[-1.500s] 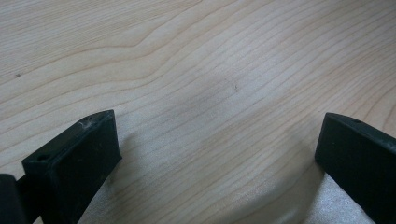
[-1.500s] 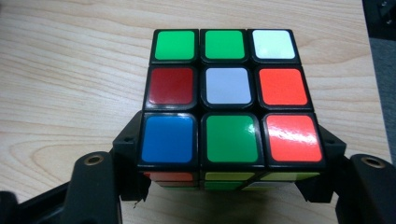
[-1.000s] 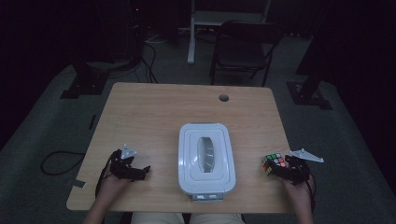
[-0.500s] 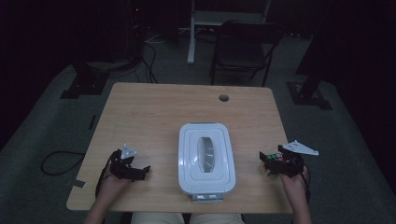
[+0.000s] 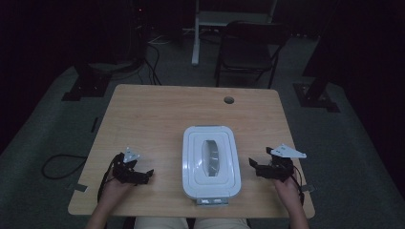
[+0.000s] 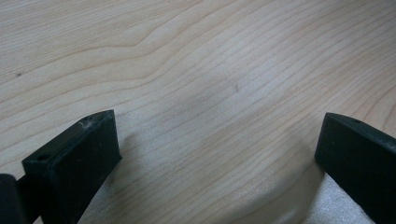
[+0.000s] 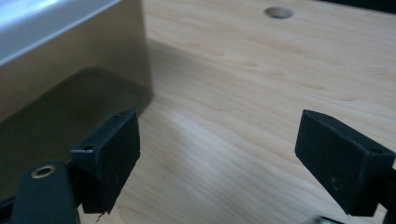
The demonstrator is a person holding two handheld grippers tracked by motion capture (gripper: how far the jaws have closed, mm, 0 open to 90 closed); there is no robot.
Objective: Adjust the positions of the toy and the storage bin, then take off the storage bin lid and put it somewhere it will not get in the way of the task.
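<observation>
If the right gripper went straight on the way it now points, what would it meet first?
Probably the white lidded plastic box: the open right gripper points at its side in the high view, bare wooden table between them. Depth is unclear.

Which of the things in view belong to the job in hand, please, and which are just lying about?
In the job: white lidded box; left gripper and right gripper, both open, one on either side of it.

Lying about: folding chair; floor cable; cable hole.
</observation>
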